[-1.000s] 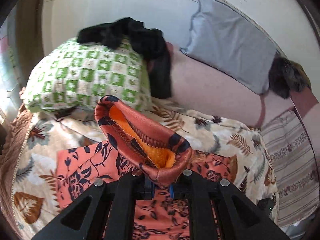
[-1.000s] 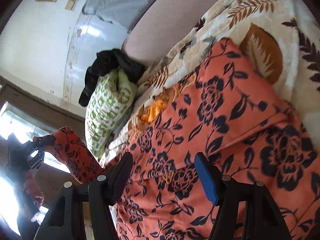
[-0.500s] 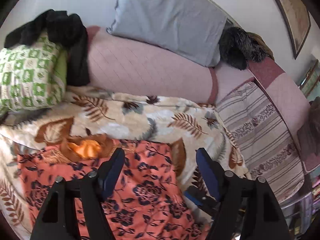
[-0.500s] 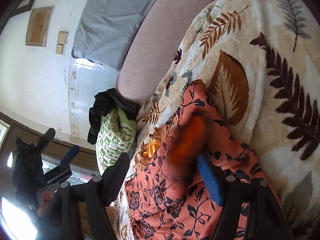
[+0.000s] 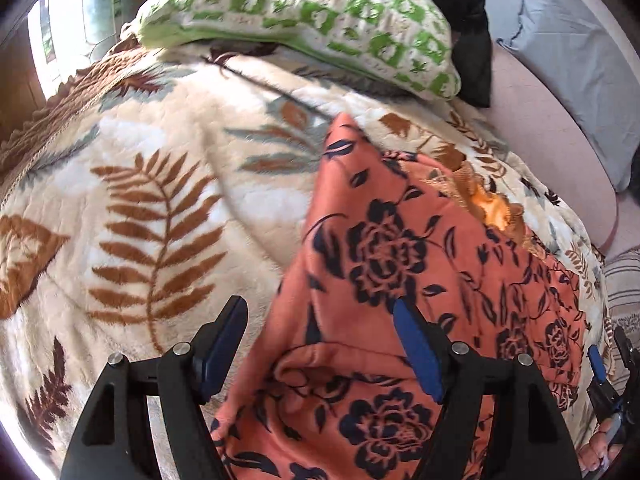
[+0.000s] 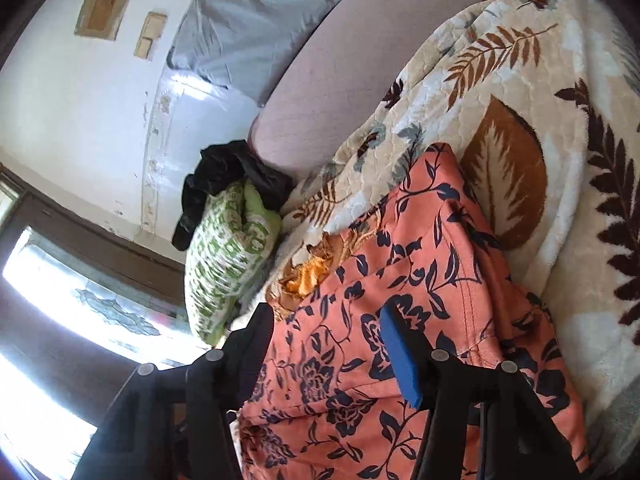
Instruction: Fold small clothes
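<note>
an orange garment with a dark floral print [image 5: 404,264] lies partly folded on a cream blanket patterned with brown fern leaves [image 5: 152,216], spread over a bed. in the left wrist view the left gripper [image 5: 320,344] hangs over the near end of the garment, its fingers spread wide, one blue pad [image 5: 416,352] above the printed cloth and the other finger over the blanket just beside the garment's edge; nothing is pinched between them. the right gripper [image 6: 326,340], seen in its own camera, has just been closing its jaws, yet a clear gap remains and the pads press on nothing; the cloth lies beneath and between them. a seam [image 6: 470,300] runs along a folded layer on the garment's upper side, and an orange lace trim [image 6: 310,270] shows at its far end. at the lower right edge of the left wrist view, part of the right gripper and some fingertips of the person's hand [image 5: 600,446] appear. a green-and-white checked pillow [image 5: 316,20] rests at the head of the bed with a black garment [image 5: 468,12] draped against it. a grey pillow [image 6: 256,28] leans on the wall above a pink padded backrest [image 6: 340,76]. a bright window [image 6: 72,320] glares at the left of the right wrist view.
</note>
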The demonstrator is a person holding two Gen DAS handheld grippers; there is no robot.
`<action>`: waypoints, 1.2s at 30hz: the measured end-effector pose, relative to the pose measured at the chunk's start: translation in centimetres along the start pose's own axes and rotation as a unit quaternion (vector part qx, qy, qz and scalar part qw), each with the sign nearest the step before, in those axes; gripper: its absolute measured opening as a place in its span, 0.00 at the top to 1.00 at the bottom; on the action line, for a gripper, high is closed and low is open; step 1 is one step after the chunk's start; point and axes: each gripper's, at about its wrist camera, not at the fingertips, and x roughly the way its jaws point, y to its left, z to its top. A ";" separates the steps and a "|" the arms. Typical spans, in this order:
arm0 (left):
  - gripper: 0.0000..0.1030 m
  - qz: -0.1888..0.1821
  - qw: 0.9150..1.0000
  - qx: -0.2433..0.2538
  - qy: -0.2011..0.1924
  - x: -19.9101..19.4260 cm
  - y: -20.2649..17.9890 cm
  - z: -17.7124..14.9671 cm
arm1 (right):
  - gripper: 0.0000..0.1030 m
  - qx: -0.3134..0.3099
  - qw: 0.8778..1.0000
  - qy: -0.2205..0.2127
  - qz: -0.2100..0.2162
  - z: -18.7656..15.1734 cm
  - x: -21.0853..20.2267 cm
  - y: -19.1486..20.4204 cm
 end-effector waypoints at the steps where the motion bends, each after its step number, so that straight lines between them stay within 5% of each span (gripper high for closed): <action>1: 0.26 0.003 1.000 -0.002 0.003 0.6 0.6 -0.2 | 0.44 -0.008 1.000 0.008 -0.018 -0.4 0.8 0.1; 4: 0.26 0.018 1.000 0.007 0.003 2.1 1.4 -0.9 | 0.46 0.007 0.992 0.052 -0.111 -1.4 3.4 -1.9; 6: 0.26 0.039 0.999 0.034 -0.017 1.7 0.6 -1.2 | 0.63 0.031 0.987 0.067 -0.145 -1.9 4.3 -4.1; 8: 0.26 0.047 0.997 0.054 -0.036 1.2 -0.6 -1.1 | 0.63 0.016 0.987 0.060 -0.145 -1.6 3.9 -3.6; 12: 0.26 -0.007 0.991 0.086 -0.098 -0.7 -3.4 -0.2 | 0.62 -0.040 0.992 0.022 -0.115 -1.9 3.1 -1.1; 14: 0.24 -0.020 0.991 0.102 -0.083 0.3 -4.6 0.3 | 0.62 -0.047 0.992 0.022 -0.111 -2.1 3.6 -0.7; 17: 0.24 0.015 0.993 0.116 -0.016 3.7 -5.2 -0.2 | 0.64 -0.034 0.985 0.056 -0.162 -2.4 5.3 -2.5; 20: 0.18 0.051 0.984 0.170 -0.027 3.6 -7.0 -0.9 | 0.63 -0.019 0.988 0.050 -0.145 -2.0 4.7 -2.7; 24: 0.00 0.042 0.980 0.192 -0.016 4.5 -7.4 -1.8 | 0.61 -0.046 0.991 0.010 -0.125 -1.9 3.4 -1.0; 27: 0.00 0.052 0.976 0.209 -0.022 4.7 -7.7 -2.2 | 0.56 -0.032 0.985 0.060 -0.160 -2.5 5.1 -2.2; 33: 0.00 0.061 0.974 0.216 -0.015 3.9 -8.2 -2.3 | 0.55 -0.046 0.990 0.052 -0.122 -2.9 4.2 -0.8; 36: 0.00 0.014 0.980 0.197 -0.020 2.4 -8.2 -2.3 | 0.55 -0.074 0.989 0.066 -0.107 -3.7 4.6 0.3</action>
